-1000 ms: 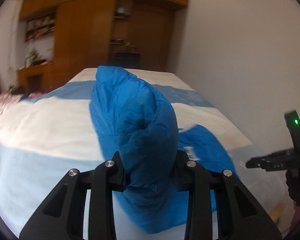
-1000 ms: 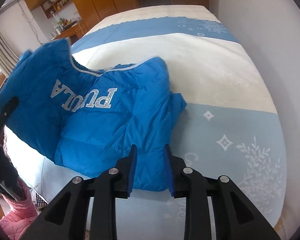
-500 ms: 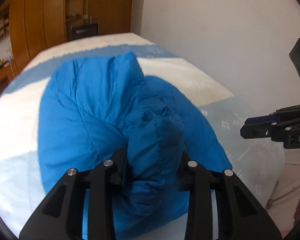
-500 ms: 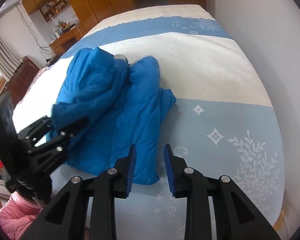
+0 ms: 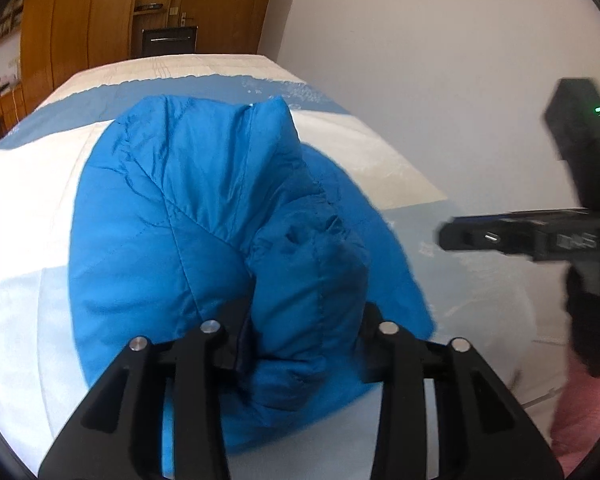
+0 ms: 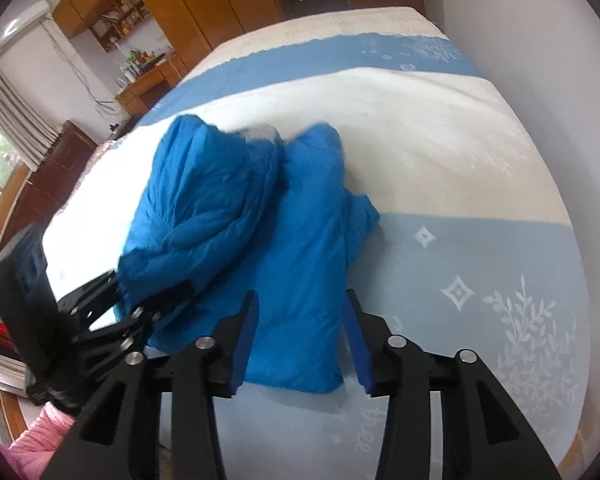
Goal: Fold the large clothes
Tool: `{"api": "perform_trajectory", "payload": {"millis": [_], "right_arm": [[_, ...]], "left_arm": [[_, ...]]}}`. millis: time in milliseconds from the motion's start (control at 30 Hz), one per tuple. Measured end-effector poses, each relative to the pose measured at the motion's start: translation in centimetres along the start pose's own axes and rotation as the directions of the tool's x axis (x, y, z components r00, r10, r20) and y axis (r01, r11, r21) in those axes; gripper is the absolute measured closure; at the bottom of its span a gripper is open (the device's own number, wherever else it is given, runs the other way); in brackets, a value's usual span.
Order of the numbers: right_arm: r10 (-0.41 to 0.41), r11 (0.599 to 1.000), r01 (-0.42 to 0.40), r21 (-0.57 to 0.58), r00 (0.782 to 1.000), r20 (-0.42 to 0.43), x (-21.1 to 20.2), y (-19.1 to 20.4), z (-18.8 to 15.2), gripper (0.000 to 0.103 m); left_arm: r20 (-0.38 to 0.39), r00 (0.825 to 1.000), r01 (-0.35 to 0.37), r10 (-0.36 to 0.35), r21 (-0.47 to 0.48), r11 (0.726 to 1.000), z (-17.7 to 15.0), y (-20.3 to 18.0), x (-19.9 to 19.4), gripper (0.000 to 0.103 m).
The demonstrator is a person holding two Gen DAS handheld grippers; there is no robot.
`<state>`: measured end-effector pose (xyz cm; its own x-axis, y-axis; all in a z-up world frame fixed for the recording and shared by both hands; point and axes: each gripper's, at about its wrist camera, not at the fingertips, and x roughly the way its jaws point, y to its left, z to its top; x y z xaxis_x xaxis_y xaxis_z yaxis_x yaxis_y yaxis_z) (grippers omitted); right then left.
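White wall (image 5: 440, 60) beside the bed (image 6: 440, 128); wooden wardrobes (image 5: 100, 20) behind, curtained window (image 6: 8, 120) left

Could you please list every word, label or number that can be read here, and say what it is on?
None reads clearly.
White script on the pale blue bedspread: sideways, too distorted to read.
Pale marking on the black right gripper: blurred.
No lettering shows on the blue padded jacket.

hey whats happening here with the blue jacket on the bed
A person is folding a blue jacket on a bed with two hand-held grippers. The left hand-held gripper is shut on a bunched part of the jacket, lifted over the rest. The right hand-held gripper is open, its fingers either side of the jacket's near edge.
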<state>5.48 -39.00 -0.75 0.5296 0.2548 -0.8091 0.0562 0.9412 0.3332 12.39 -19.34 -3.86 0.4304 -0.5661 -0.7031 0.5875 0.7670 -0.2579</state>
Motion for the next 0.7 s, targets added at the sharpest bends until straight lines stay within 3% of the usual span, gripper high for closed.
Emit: {"api": "perform_trajectory", "payload": {"millis": [33,167,233,300,367,400,467,533,700], "right_arm": [[0.017,1.000,-0.017,-0.001,1.000,0.007,-0.2,0.2,0.5,0.049],[0.120,0.993,-0.120,0.005,0.993,0.005,0.0,1.1,2.7,0.037],[0.165,0.986,-0.165,0.006,0.986,-0.017,0.6,1.6,3.7,0.027],[0.192,0.981,-0.191,0.019,0.980,-0.043,1.6,2.1,4.6,0.024],[0.210,0.977,-0.207,0.047,0.974,-0.081,3.1,2.5,5.2,0.021],[0.217,0.975,-0.212,0.059,0.971,-0.098,3.8,2.6,5.5,0.021],[0.229,0.973,-0.222,0.065,0.963,-0.145,5.6,3.1,6.3,0.021],[0.223,0.974,-0.215,0.066,0.960,-0.169,6.8,3.5,6.7,0.021],[0.196,0.980,-0.185,0.069,0.955,-0.222,9.6,4.4,7.2,0.021]], "left_arm": [[-0.001,1.000,0.031,-0.031,-0.019,0.999,0.0,0.2,-0.5,0.058],[0.027,0.983,0.183,-0.181,-0.125,0.975,0.3,2.3,-4.4,0.057],[0.056,0.978,0.208,-0.202,-0.144,0.968,0.7,3.1,-6.0,0.054],[0.088,0.989,0.133,-0.121,-0.150,0.980,1.2,4.0,-7.1,0.050],[0.103,0.993,-0.032,0.050,-0.165,0.986,1.5,5.5,-7.3,0.050],[0.086,0.980,-0.160,0.177,-0.178,0.971,1.9,6.7,-6.8,0.050],[0.060,0.954,-0.277,0.293,-0.193,0.941,2.2,8.1,-5.8,0.052],[0.009,0.946,-0.317,0.325,-0.199,0.927,2.4,9.6,-4.1,0.052],[-0.088,0.958,-0.285,0.272,-0.213,0.935,2.3,11.2,-0.3,0.053]]}}
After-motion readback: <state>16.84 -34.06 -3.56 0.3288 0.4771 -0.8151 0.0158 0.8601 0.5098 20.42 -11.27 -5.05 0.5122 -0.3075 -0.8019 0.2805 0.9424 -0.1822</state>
